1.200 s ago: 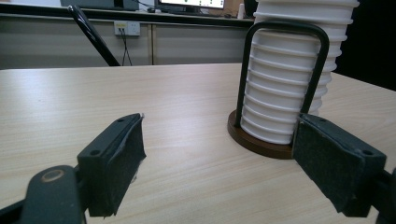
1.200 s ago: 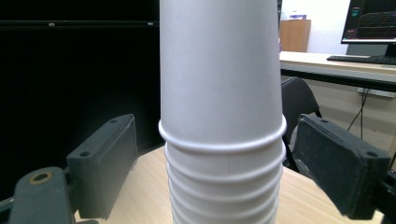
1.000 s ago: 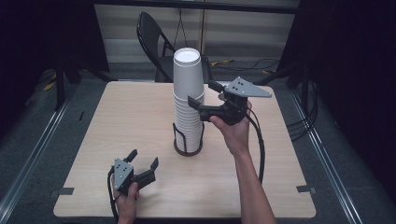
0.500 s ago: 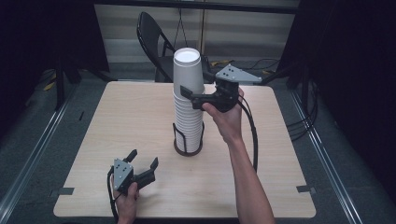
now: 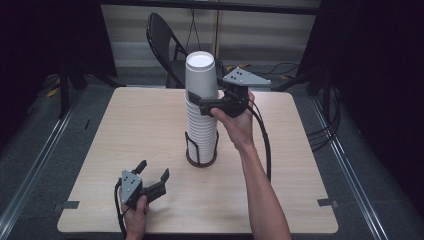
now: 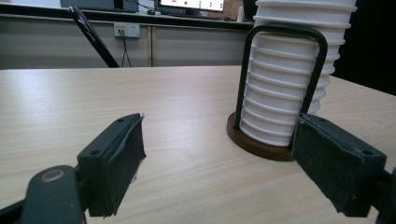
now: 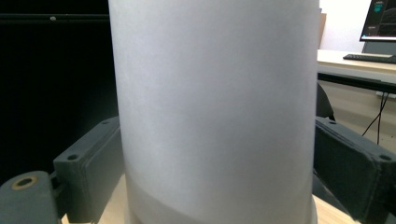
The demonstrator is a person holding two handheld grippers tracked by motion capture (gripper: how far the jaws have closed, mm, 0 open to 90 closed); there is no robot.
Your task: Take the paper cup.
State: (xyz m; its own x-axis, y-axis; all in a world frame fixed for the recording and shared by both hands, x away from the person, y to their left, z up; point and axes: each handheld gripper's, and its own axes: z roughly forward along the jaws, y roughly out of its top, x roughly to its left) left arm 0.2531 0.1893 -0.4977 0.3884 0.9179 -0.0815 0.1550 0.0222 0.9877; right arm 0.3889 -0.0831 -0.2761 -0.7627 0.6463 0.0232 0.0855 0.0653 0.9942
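While right gripper (image 5: 206, 102) brackets top cup (image 7: 215, 107) | contact unclear

I'm working in a lab or recording studio — black curtains (image 5: 45, 45) ring the wooden surface (image 5: 130, 125), cables (image 5: 325, 130) trail over grey floor, a folding chair (image 5: 162, 40) waits behind, and monitors (image 6: 189, 4) glow on a desk.

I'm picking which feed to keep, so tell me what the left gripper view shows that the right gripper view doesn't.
The left gripper view shows the dark round base and black wire frame holding the ribbed cup stack, with the left hand-held gripper open above bare table. The right gripper view shows the top cup's smooth wall between the right hand-held gripper's jaws. Both show white cups.
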